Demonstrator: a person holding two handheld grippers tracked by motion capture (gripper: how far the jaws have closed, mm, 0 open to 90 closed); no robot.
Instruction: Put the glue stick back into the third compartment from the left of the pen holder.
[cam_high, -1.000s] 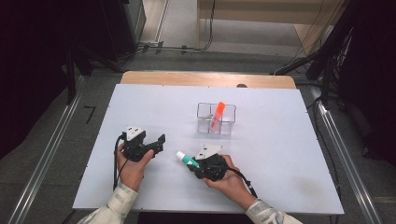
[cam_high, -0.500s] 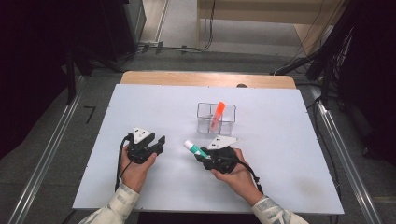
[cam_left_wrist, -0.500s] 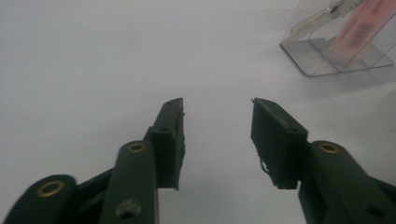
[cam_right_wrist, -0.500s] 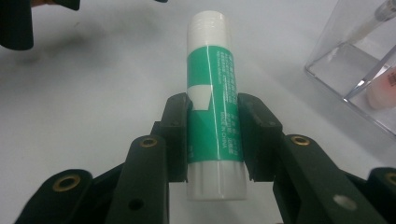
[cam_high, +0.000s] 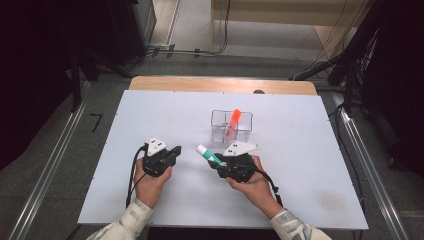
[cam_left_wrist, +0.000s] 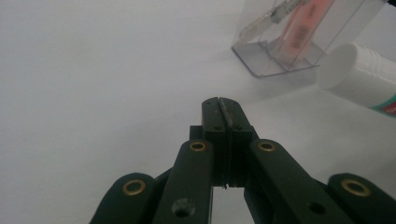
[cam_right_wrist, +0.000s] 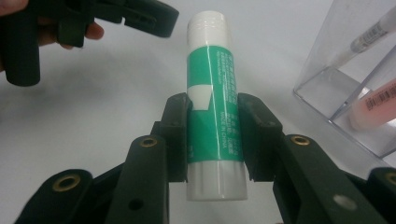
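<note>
We've got the glue stick (cam_right_wrist: 215, 105) clamped in our right gripper (cam_right_wrist: 214, 140); both jaws press its green label from either side, white cap end pointing away from the hand, flat base toward us; in the high view the stick (cam_high: 209, 155) juts out up-left from the right gripper (cam_high: 223, 162), held above the white table (cam_high: 310, 155) w/ its cap end raised, approx. between our two hands and just short of the clear organizer (cam_high: 231, 126). Our left gripper (cam_left_wrist: 220, 116) has its jaws pressed together w/ nothing between them, tips hovering low over the table; from above it (cam_high: 172, 152) sits near the front edge, left of the stick, close but not touching. The organizer is a see-thru box w/ compartments near table centre; an orange marker (cam_high: 232, 123) stands tilted in it; the right gripper view also shows a thin clear pen (cam_right_wrist: 373, 35) leaning in a neighbouring compartment; can't tell exactly which compartment each occupies.
</note>
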